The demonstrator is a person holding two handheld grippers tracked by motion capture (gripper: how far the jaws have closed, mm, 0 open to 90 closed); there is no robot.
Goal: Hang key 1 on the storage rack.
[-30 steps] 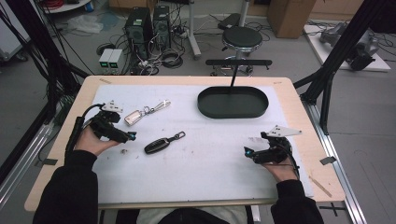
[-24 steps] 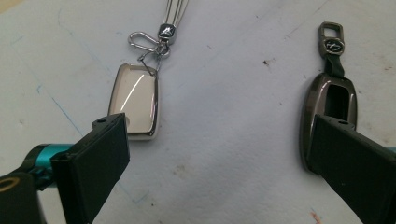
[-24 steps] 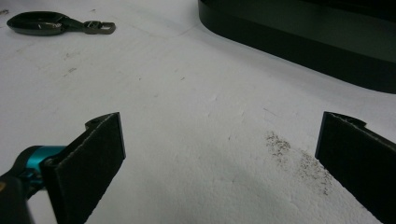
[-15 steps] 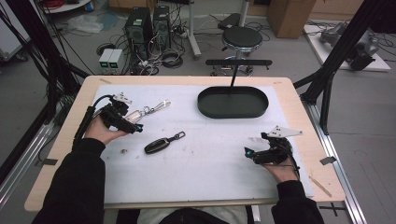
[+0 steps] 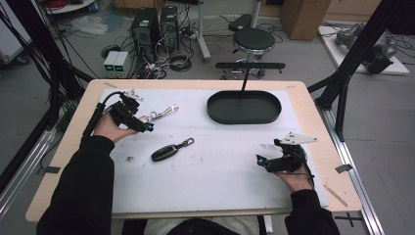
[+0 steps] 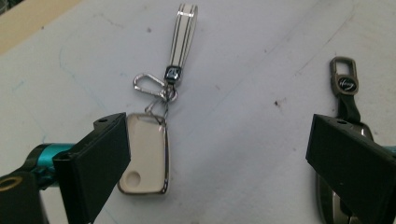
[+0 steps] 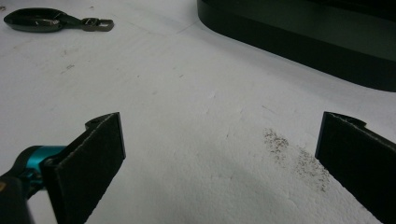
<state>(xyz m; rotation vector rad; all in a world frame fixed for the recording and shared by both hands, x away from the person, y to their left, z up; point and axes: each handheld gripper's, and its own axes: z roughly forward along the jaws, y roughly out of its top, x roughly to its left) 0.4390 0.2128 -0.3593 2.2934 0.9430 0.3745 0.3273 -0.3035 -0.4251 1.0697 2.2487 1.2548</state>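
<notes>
In the high view the left gripper (image 5: 145,126) sits at the upper left of the white mat (image 5: 225,196), right beside the white key fob (image 5: 143,119) with its striped strap (image 5: 169,110) trailing toward the frame's centre. The left gripper view shows its jaws spread wide and holding nothing: the white key fob (image 6: 144,154) lies flat on the mat just inside the left-hand jaw, its metal clip (image 6: 148,84) and strap (image 6: 183,32) running up toward the top of the frame. The wide opening looks chosen so the jaws can drop either side of the fob's body, the part easiest to pinch, though the fob sits off-centre, so a small sideways shift seems needed first.

The black key fob (image 5: 166,152) lies left of centre in the high view, apart from both hands; in the left gripper view its loop (image 6: 344,81) shows at the right edge, partly behind the right-hand jaw.

The right gripper (image 5: 261,160) rests low on the mat at the lower right, jaws equally wide apart and empty, apparently parked clear of the work. Ahead of it, at the top of the right gripper view, sits the dark oval tray (image 7: 299,42), a likely destination for the keys.
</notes>
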